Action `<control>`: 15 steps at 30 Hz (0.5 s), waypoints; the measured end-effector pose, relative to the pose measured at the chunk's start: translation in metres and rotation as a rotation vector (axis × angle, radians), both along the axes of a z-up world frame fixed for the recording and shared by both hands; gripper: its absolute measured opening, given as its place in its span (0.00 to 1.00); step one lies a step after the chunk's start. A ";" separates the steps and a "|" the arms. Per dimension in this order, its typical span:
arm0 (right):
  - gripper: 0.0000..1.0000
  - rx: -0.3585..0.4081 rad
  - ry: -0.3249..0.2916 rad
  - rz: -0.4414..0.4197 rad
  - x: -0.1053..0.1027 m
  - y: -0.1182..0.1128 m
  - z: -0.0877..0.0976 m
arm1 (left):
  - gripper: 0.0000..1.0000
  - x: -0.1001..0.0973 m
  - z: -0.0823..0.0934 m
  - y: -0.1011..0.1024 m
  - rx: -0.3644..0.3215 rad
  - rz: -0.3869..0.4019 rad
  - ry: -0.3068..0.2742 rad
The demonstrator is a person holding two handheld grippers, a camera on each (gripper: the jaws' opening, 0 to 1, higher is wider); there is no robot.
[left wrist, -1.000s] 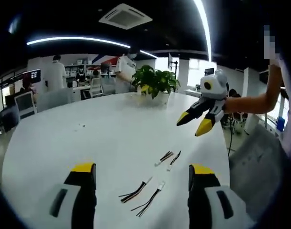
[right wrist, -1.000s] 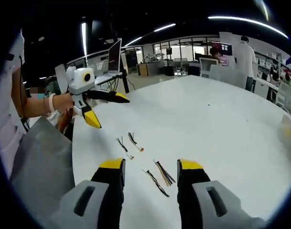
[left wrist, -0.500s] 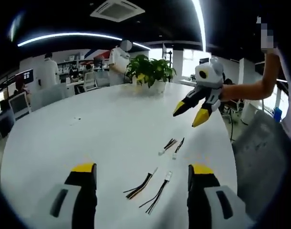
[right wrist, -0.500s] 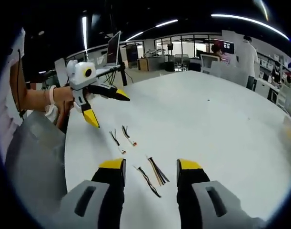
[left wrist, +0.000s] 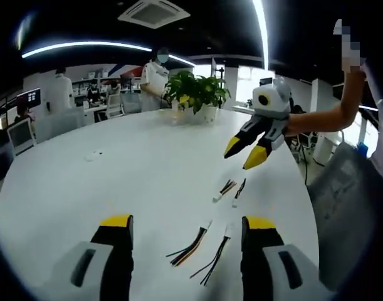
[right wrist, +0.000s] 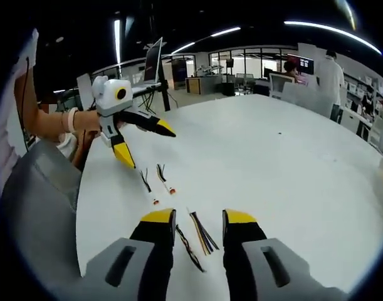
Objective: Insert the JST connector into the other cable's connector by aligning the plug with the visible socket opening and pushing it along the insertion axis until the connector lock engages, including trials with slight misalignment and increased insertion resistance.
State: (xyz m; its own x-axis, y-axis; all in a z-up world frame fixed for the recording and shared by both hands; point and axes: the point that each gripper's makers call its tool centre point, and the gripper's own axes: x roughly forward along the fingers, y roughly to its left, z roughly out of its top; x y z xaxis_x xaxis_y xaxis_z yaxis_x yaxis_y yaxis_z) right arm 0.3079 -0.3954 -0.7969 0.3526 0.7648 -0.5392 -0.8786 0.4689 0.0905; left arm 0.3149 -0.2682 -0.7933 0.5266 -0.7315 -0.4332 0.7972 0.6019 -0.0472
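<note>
On the round white table (left wrist: pixel 84 188), four short cables lie in two pairs. My right gripper (right wrist: pixel 197 221) has dropped closer to its pair of cables (right wrist: pixel 197 237), and its jaws have closed in a bit but hold nothing. My left gripper (left wrist: pixel 186 226) is wide open and empty, low above the other pair of cables (left wrist: pixel 200 249). I think the grab comes next; nothing is plugged yet. In the left gripper view, my right gripper hangs above the table, pointing down at the far cables (left wrist: pixel 230 189), arm stretched out.
</note>
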 end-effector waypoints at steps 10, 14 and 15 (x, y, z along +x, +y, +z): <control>0.21 -0.024 0.009 0.036 0.001 0.004 -0.015 | 0.57 0.001 -0.010 -0.010 -0.036 -0.045 0.018; 0.19 -0.024 0.005 0.056 0.001 0.010 -0.020 | 0.57 0.002 -0.016 -0.013 -0.024 -0.058 0.018; 0.19 -0.025 0.002 0.062 0.001 0.011 -0.021 | 0.56 0.002 -0.017 -0.014 -0.019 -0.064 0.018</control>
